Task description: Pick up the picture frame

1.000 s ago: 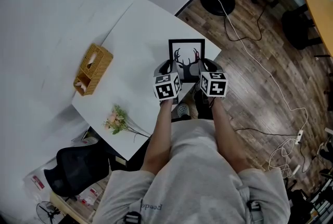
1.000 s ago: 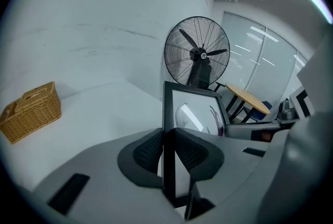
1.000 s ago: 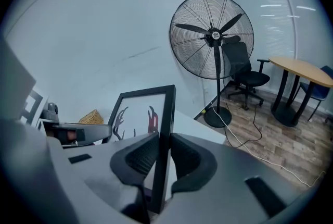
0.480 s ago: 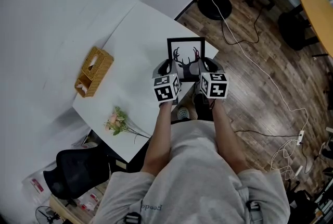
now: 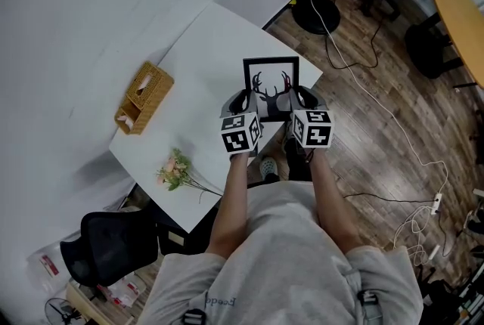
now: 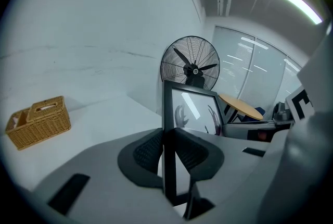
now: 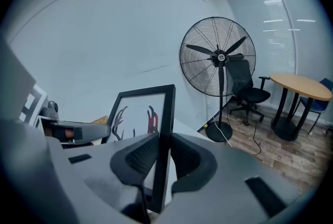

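**The frame goes up with both grippers**

In the last second I lifted both hands together, and the picture frame (image 5: pixel 270 82) came up with them. In the head view the two marker cubes look a little bigger than before, while the frame keeps its place between them.

My left gripper (image 6: pixel 167 147) is clenched on the frame's left side bar, and its ribbed pads press the black bar from both faces. My right gripper (image 7: pixel 160 152) grasps the right side bar in the same way. The frame is over the near corner of the white table (image 5: pixel 204 51), with its picture side turned toward me. I judge the pick-up is almost done.

The lower edge of the frame is behind the grippers in every view, so I cannot tell whether it is fully clear of the table. The back of the frame is also hidden.
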{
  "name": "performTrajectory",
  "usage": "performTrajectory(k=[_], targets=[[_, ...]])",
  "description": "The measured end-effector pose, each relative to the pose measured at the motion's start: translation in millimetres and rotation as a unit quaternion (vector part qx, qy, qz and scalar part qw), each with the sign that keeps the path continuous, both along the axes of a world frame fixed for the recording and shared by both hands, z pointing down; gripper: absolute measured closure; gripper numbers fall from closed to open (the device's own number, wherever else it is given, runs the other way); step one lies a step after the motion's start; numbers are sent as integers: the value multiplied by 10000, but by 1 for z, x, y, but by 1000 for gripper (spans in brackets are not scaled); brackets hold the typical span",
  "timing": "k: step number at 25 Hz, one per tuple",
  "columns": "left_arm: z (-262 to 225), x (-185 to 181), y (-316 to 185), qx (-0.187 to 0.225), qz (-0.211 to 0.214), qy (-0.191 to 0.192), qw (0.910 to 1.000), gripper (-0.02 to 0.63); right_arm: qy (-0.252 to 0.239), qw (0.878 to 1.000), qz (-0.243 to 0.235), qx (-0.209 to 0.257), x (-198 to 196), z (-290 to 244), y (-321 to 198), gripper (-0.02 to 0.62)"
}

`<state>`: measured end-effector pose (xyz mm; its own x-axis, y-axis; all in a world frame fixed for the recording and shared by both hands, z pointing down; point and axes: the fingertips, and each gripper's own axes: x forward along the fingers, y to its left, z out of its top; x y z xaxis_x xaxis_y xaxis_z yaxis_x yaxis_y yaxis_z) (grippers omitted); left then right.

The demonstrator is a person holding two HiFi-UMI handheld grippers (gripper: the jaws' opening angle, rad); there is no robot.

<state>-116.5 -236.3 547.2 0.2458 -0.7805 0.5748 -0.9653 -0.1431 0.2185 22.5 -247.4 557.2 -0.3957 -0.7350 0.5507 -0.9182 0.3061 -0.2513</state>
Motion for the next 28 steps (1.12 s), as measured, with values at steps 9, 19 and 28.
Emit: performTrajectory(k=[9,19,28], targets=[[-20,-5,22,261,103,278,9992,520,165,9992,97,358,-5,-29,24,518],[-57,-10,48,783,294,301,9960,520,127,9961,354,797,-8,-65,54,518],[-95,-12,59,1180,432,329,9915,518,255,9892,442,1377,-11,-106,68,518]])
